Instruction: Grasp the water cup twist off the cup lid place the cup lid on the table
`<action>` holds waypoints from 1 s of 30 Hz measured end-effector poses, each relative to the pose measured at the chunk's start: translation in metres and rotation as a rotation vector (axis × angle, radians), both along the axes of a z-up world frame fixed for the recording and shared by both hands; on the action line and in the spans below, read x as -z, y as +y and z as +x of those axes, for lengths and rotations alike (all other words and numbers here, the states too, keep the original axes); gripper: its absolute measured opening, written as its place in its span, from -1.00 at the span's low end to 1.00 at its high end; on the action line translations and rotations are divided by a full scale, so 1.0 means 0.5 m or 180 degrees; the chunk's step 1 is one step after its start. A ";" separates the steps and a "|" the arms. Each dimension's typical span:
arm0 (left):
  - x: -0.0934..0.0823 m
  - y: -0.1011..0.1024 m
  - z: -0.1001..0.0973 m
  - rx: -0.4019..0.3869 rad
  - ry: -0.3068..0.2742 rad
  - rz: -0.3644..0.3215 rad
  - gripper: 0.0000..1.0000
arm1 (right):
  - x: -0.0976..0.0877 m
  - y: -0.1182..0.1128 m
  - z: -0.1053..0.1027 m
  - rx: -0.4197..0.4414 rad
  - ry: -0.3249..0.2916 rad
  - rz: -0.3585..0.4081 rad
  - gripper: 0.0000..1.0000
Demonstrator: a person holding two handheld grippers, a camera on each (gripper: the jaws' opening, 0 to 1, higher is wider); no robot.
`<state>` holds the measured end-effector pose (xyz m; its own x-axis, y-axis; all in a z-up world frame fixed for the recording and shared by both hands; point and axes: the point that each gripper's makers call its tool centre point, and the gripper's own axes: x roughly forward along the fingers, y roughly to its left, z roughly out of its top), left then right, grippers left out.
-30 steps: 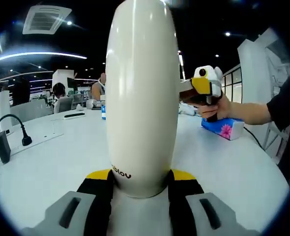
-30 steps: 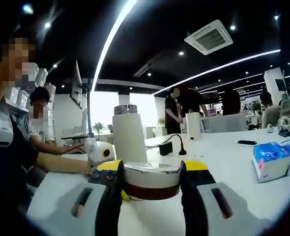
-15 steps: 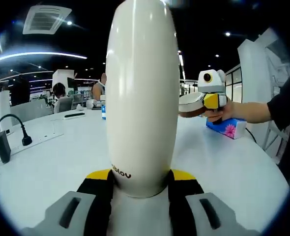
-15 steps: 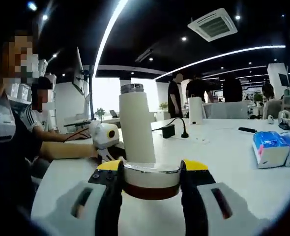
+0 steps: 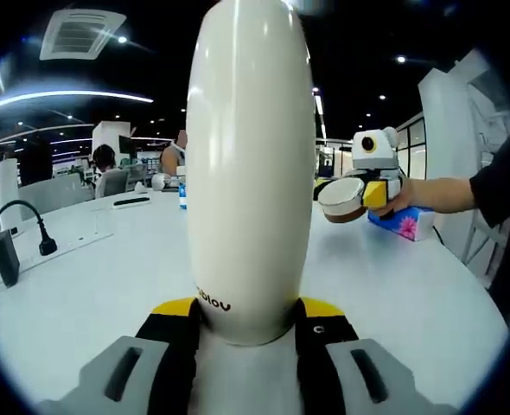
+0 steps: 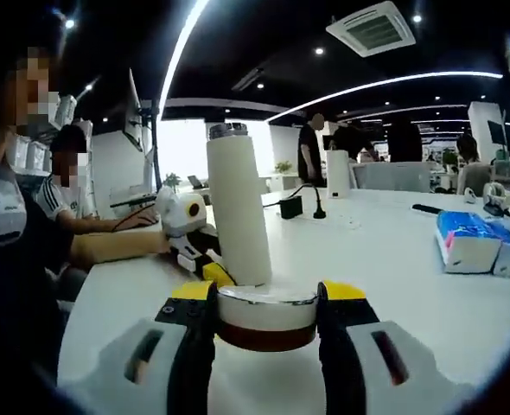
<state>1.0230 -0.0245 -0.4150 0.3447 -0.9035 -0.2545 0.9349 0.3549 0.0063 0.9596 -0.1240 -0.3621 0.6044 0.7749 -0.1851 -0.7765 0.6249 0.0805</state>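
A tall cream water cup [image 5: 251, 164] stands upright on the white table [image 5: 91, 277], and my left gripper [image 5: 250, 322] is shut on its base. In the right gripper view the same cup [image 6: 238, 212] shows with its threaded metal mouth bare and the left gripper [image 6: 194, 251] at its foot. My right gripper [image 6: 266, 316] is shut on the cup lid [image 6: 266, 311], a white disc with a brown underside. In the left gripper view that lid [image 5: 341, 199] hangs above the table at the right, held by the right gripper [image 5: 363, 192].
Blue tissue packs [image 6: 471, 242] lie on the table [image 6: 393, 268] to the right. A black power adapter with cable [image 5: 9, 251] sits at the left, another one [image 6: 302, 206] far back. People sit and stand at desks behind. A person's sleeve [image 5: 497, 181] reaches in from the right.
My right gripper has carried the lid downward and nearer the table, tilting it. The cup and the left gripper have stayed put.
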 end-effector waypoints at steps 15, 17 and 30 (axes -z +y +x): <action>0.001 0.002 0.002 0.0001 0.0006 0.0016 -0.10 | 0.046 -0.017 0.009 0.0137 0.0213 -0.0199 -0.04; 0.001 0.002 0.002 -0.0001 0.0007 0.0017 -0.10 | 0.056 -0.016 0.012 0.0136 0.0247 -0.0237 -0.04; 0.001 0.003 0.002 -0.0010 0.0005 0.0013 -0.10 | 0.105 -0.035 0.014 0.0172 0.0343 -0.0601 -0.04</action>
<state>1.0238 -0.0230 -0.4153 0.3471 -0.9014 -0.2589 0.9338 0.3577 0.0064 0.9666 -0.1416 -0.4148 0.6130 0.6874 -0.3895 -0.7348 0.6772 0.0388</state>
